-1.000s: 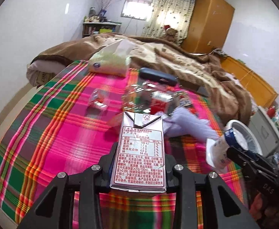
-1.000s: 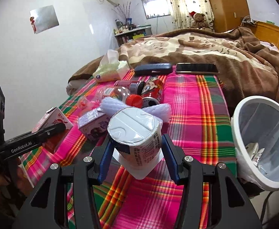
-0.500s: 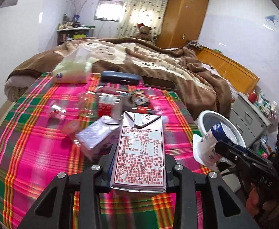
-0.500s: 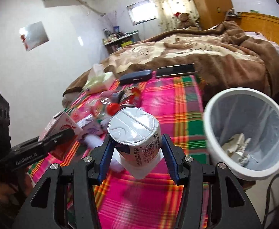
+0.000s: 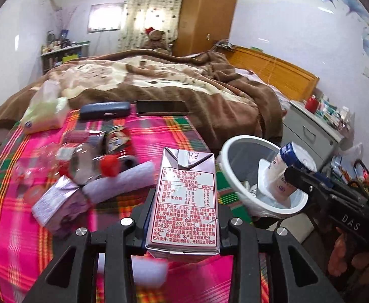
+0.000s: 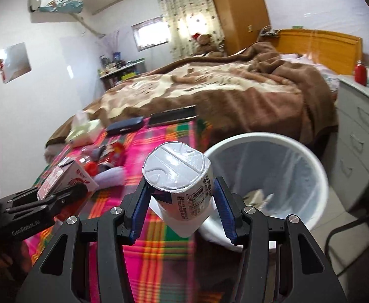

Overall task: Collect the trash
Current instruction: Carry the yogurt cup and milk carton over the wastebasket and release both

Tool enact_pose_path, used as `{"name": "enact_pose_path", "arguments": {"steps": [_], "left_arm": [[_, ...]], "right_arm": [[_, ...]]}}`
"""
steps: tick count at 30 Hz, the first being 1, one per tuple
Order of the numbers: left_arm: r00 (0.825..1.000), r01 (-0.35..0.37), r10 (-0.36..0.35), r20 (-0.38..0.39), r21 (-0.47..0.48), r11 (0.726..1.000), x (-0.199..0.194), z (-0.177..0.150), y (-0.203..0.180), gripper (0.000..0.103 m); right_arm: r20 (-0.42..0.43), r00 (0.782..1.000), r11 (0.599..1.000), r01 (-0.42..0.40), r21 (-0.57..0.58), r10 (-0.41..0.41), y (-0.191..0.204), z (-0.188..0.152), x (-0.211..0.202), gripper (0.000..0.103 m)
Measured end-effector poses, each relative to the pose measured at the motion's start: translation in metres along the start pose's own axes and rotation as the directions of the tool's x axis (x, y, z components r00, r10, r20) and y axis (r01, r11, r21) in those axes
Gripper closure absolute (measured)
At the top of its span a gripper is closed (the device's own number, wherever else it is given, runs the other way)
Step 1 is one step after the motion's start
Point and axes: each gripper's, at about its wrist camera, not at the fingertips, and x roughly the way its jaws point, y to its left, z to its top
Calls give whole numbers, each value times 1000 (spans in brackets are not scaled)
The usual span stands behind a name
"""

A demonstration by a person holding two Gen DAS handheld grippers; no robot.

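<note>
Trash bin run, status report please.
Left gripper shut on milk carton. Right gripper shut on yogurt cup, beside bin. Nothing blocking.

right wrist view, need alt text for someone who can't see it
The right claw grips a white yogurt cup beside the rim of a white lined trash bin. At left, the left claw holds a pink drink carton over a plaid bedspread strewn with litter.
</note>
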Motion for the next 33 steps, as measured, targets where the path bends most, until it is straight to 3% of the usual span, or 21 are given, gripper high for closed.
{"name": "enact_pose_path", "arguments": {"steps": [8,16,28,29,31,33], "left_arm": [[997,71,-70,-14,70,995,27,18,-46,66],[990,136,-129,-61,123,983,64,30,-83,66],[977,181,-162,-140,137,974,113,31,-113,65],[976,185,-166,-142,132,974,115,32,-113,62],[971,193,-172,-164,123,973,121,33,-114,39],[975,184,-163,-153,133,974,122,33,-114,37]], "right_arm": [[17,996,995,86,40,-87,-35,10,1,51],[-27,987,985,157,65,-156,-66,12,15,51],[-105,977,980,192,50,-186,-89,3,30,51],[-110,975,979,199,50,-193,-90,3,31,51],[-118,972,976,210,57,-203,-93,2,31,50],[-117,970,974,219,61,-211,-95,2,30,41]]}}
